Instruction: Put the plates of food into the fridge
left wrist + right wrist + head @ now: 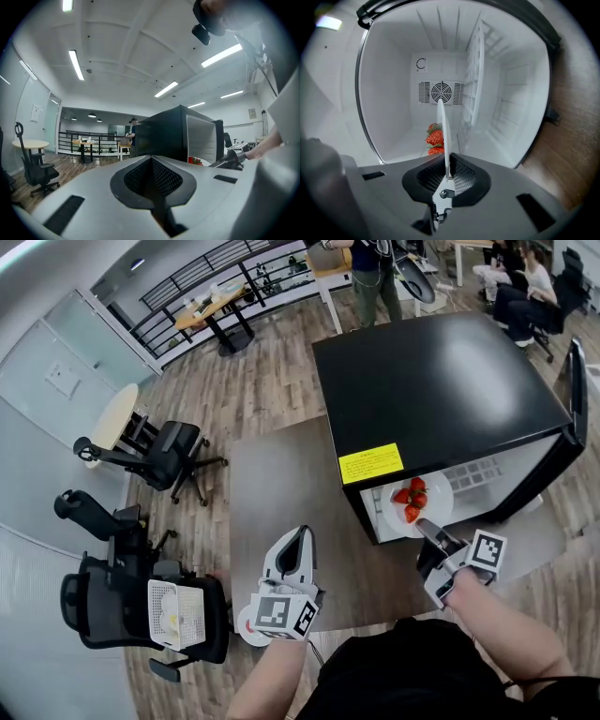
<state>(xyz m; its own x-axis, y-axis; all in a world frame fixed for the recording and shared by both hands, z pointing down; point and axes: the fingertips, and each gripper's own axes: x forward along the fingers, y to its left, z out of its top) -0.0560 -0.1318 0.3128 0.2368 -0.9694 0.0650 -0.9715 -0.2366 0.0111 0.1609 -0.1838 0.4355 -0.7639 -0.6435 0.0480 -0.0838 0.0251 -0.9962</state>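
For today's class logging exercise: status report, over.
Right gripper shut on plate rim; left gripper shut, empty, clear of fridge. Plate with strawberries at fridge mouth. Door open, nothing seen blocking.

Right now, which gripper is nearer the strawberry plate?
Right. The right gripper grips the plate by its rim at the fridge mouth; the left gripper hangs apart, off to its left.

Bright, even light comes from ceiling strip lights (75, 64). The fridge (441, 381) shows soft glare on top. Every view bends at its edges.
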